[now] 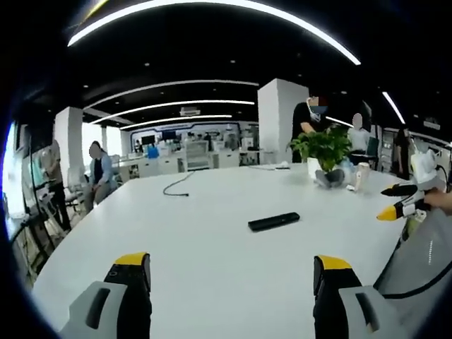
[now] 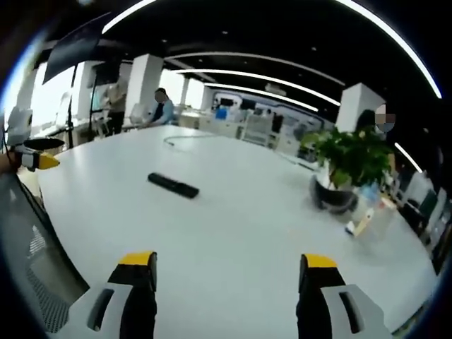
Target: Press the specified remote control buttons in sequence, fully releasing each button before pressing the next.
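Lying untouched mid-way across the broad white surface (image 1: 212, 261), the slim black rectangular remote control (image 1: 274, 222) awaits its first press; both grippers' jaws stand wide open, well apart from it.

Slim black remote control (image 1: 274, 222) (image 2: 173, 185) lies flat, apparently face-up, mid-table.

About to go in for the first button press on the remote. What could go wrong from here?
1. The remote lies loose on the smooth white table; a slanted press may skid it instead of working a button.
2. Both the left gripper and right gripper are open and well short of it, and the buttons are too small to make out, so aiming is uncertain.
3. The potted plant stands nearby; a wide swing could clip it.
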A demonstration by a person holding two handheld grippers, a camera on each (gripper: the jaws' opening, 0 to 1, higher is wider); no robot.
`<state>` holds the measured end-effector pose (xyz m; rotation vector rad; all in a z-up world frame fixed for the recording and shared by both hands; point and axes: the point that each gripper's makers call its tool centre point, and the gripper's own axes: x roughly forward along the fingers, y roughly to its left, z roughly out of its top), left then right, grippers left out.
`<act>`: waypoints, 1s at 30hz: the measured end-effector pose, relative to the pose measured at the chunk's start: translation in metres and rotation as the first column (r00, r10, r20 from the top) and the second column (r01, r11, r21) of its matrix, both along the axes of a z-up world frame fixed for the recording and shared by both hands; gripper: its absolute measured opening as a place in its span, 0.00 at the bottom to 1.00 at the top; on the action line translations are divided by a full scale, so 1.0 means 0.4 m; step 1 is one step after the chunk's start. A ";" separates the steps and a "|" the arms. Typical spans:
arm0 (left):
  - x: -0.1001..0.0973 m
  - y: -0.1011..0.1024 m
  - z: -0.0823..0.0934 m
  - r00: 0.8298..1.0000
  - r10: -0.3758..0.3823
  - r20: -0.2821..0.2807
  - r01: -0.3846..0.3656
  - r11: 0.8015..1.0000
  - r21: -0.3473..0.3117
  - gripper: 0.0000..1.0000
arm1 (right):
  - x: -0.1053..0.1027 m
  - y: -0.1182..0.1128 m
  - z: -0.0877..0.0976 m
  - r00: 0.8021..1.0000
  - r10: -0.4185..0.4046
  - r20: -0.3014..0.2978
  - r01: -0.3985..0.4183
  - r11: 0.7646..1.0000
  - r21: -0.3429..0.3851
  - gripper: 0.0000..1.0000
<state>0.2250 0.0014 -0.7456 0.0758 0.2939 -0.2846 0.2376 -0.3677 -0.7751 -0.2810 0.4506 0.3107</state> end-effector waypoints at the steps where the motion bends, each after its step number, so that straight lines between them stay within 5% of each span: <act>1: 0.000 0.002 -0.006 1.000 0.002 -0.014 -0.002 1.000 0.004 0.99 | 0.000 0.000 0.000 1.000 0.002 0.002 -0.002 1.000 -0.004 0.81; 3: -0.004 0.002 -0.023 0.998 -0.001 -0.057 0.000 1.000 -0.009 1.00 | 0.000 0.002 0.000 1.000 0.006 0.000 -0.006 1.000 0.002 0.81; 6: -0.013 0.000 -0.040 0.991 -0.021 -0.134 0.005 0.993 -0.119 1.00 | 0.000 0.002 0.001 1.000 0.003 -0.001 -0.003 1.000 0.018 0.81; 14: 0.009 0.006 -0.024 0.980 -0.047 -0.193 -0.010 0.959 -0.284 1.00 | -0.004 0.010 -0.022 0.998 0.022 -0.051 -0.022 1.000 0.014 0.79; 20: 0.055 -0.031 0.005 0.974 -0.129 -0.188 0.070 0.954 -0.291 0.97 | -0.005 0.006 -0.024 0.998 0.011 -0.057 -0.009 1.000 0.028 0.78; 25: 0.120 -0.065 0.057 0.980 -0.142 -0.141 0.071 0.906 -0.418 0.96 | -0.006 -0.007 -0.025 0.998 -0.019 -0.065 0.022 0.999 0.041 0.77; 30: 0.174 -0.094 0.072 0.976 -0.165 -0.139 0.102 0.921 -0.375 1.00 | -0.004 -0.006 -0.018 0.998 -0.024 -0.051 0.027 0.998 0.059 0.78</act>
